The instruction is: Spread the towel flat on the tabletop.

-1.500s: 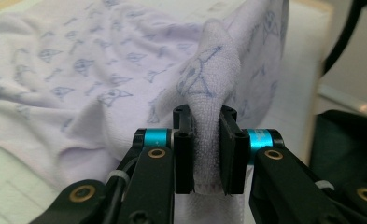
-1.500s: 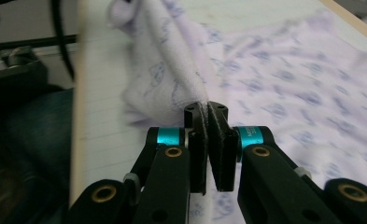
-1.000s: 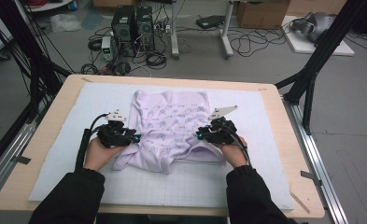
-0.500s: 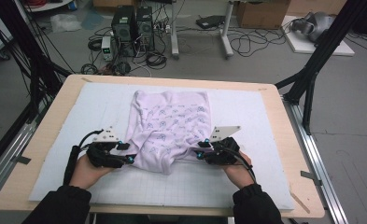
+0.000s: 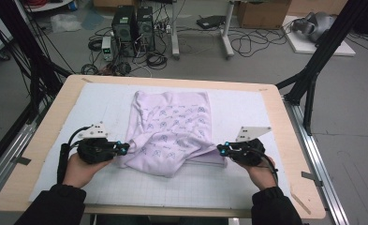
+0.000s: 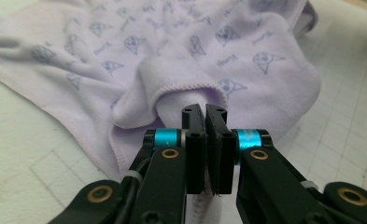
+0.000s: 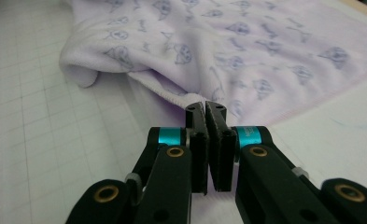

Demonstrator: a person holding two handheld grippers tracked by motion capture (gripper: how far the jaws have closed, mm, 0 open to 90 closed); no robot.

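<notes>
A lilac garment (image 5: 172,122) with small blue prints lies crumpled on the white gridded mat (image 5: 266,112), its near edge drawn out sideways between my two grippers. My left gripper (image 5: 124,148) is at the near left corner of the cloth. In the left gripper view its jaws (image 6: 204,109) have just been closing and stand together on a folded hem (image 6: 181,86), with cloth (image 6: 218,46) showing under them. My right gripper (image 5: 221,149) is at the near right corner. Its jaws (image 7: 205,106) have also just been closing and pinch the garment's edge (image 7: 181,99).
The mat covers most of a wooden table (image 5: 41,145). Bare mat (image 5: 186,187) lies in front of the garment and at both sides. Beyond the far edge, computer cases (image 5: 135,26) and cables lie on the floor. Black frame legs (image 5: 312,70) stand at the right.
Both hands drew back toward the near edge and then apart. The right gripper went further right, and the garment's near edge now stretches wider between them.
</notes>
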